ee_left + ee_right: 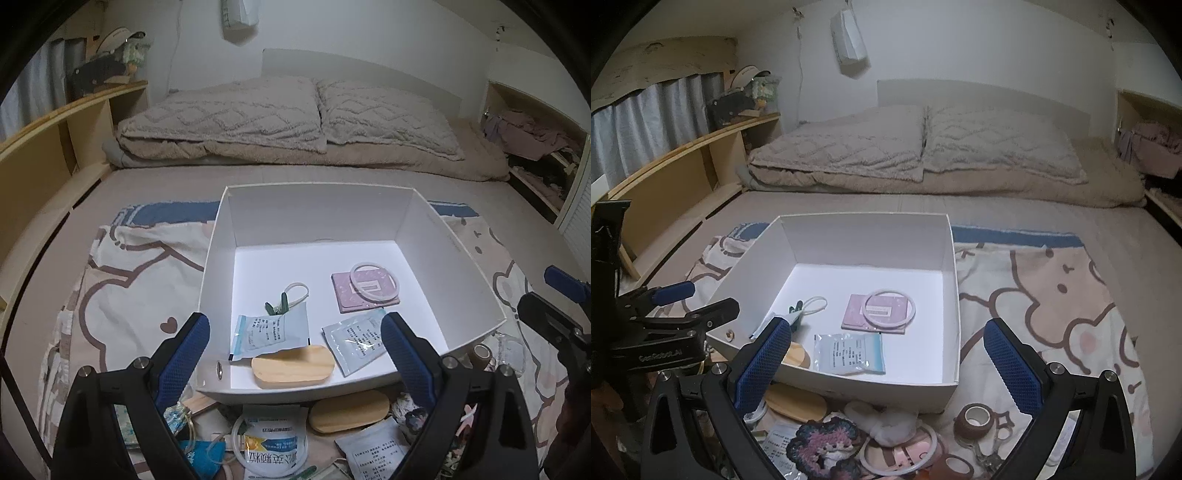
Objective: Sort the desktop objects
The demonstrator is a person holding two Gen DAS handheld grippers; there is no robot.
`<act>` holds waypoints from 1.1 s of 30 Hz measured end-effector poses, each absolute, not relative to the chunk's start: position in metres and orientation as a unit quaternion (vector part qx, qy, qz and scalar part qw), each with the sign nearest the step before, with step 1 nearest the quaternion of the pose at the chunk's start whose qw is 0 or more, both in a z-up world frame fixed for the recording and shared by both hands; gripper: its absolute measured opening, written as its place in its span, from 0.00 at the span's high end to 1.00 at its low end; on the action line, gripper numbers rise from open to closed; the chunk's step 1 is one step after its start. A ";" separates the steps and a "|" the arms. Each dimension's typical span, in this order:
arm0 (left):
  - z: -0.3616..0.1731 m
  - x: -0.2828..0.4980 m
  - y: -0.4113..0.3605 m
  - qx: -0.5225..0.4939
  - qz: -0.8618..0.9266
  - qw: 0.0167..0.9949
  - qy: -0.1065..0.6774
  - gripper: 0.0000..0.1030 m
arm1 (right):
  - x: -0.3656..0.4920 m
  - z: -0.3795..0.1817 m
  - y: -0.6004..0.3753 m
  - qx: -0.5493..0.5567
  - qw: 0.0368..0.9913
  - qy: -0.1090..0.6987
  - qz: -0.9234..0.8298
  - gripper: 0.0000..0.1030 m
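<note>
"GenRobot.AI" on the left tool (674, 295).

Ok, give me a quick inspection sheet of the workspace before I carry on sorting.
Surface: bed with a cartoon-print blanket spread over it.
Job's things: white box holds two sachets, a wooden piece, a pink card under a clear ring, and a green clip with a loop.
Clutter: unsorted pile in front of the box: brown tape roll, crochet piece, wooden piece, sachets, rings.
Grippers: left tool open, empty, over the box's near edge; right tool open, empty.
Cables: a thin cord hangs on the back wall.
Surroundings: pillows, wooden shelf at left, clothes at right.
</note>
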State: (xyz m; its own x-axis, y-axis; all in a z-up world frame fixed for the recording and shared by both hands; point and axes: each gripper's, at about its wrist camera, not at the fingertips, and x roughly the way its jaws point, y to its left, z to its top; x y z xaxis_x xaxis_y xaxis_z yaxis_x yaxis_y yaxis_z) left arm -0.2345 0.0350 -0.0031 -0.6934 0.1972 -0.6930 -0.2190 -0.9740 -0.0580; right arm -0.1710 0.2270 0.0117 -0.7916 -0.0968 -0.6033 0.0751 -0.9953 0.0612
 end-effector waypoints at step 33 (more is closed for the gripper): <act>0.074 -0.129 0.031 -0.276 0.952 0.130 0.008 0.00 | -0.076 0.060 0.231 0.249 0.036 -0.018 -0.968 0.00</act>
State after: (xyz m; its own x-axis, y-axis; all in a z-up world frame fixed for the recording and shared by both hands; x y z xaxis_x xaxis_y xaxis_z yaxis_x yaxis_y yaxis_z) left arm -0.1289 0.0314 0.0742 -0.8137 0.2426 -0.5283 -0.2510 -0.9663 -0.0571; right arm -0.0758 0.2306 0.0601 -0.8737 -0.0785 -0.4801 0.0608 -0.9968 0.0524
